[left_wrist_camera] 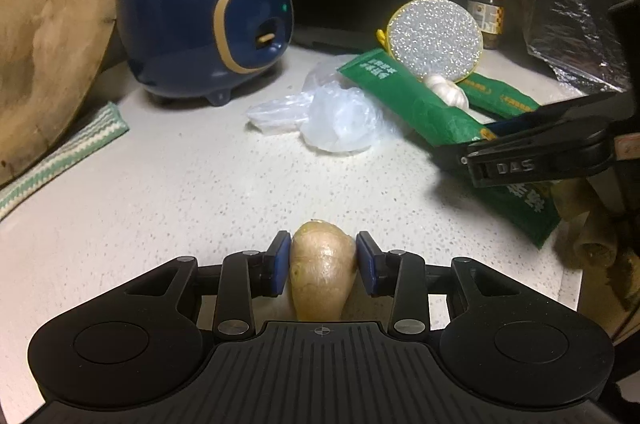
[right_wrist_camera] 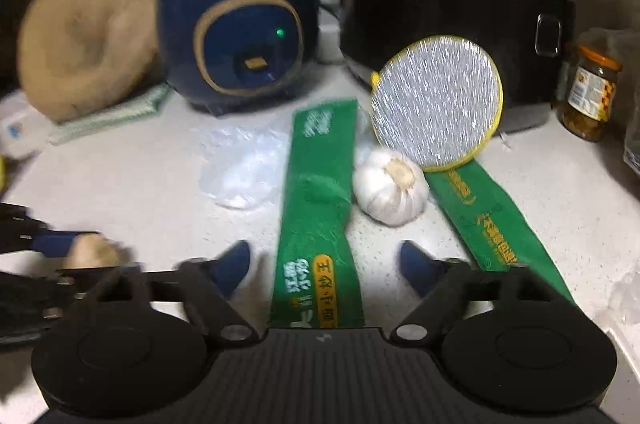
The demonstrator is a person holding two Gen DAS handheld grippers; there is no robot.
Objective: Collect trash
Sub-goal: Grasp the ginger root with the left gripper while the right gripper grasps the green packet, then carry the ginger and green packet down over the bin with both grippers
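Observation:
My left gripper (left_wrist_camera: 323, 262) is shut on a tan piece of ginger (left_wrist_camera: 322, 276) just above the speckled white counter (left_wrist_camera: 180, 191). The ginger also shows at the left edge of the right wrist view (right_wrist_camera: 91, 251). My right gripper (right_wrist_camera: 326, 264) is open, its blue pads either side of a green wrapper (right_wrist_camera: 318, 224) that lies flat on the counter; it shows in the left wrist view too (left_wrist_camera: 404, 95). A second green wrapper (right_wrist_camera: 492, 224) lies to the right. A crumpled clear plastic bag (right_wrist_camera: 240, 171) lies left of the wrappers. A garlic bulb (right_wrist_camera: 390, 185) sits between the wrappers.
A blue rice cooker (left_wrist_camera: 204, 19) stands at the back, a wooden board (left_wrist_camera: 44, 35) leans left with a striped cloth (left_wrist_camera: 64, 151) under it. A glittery round pad (right_wrist_camera: 436, 107) leans on a black appliance (right_wrist_camera: 460, 23). A jar (right_wrist_camera: 592, 91) stands at the right.

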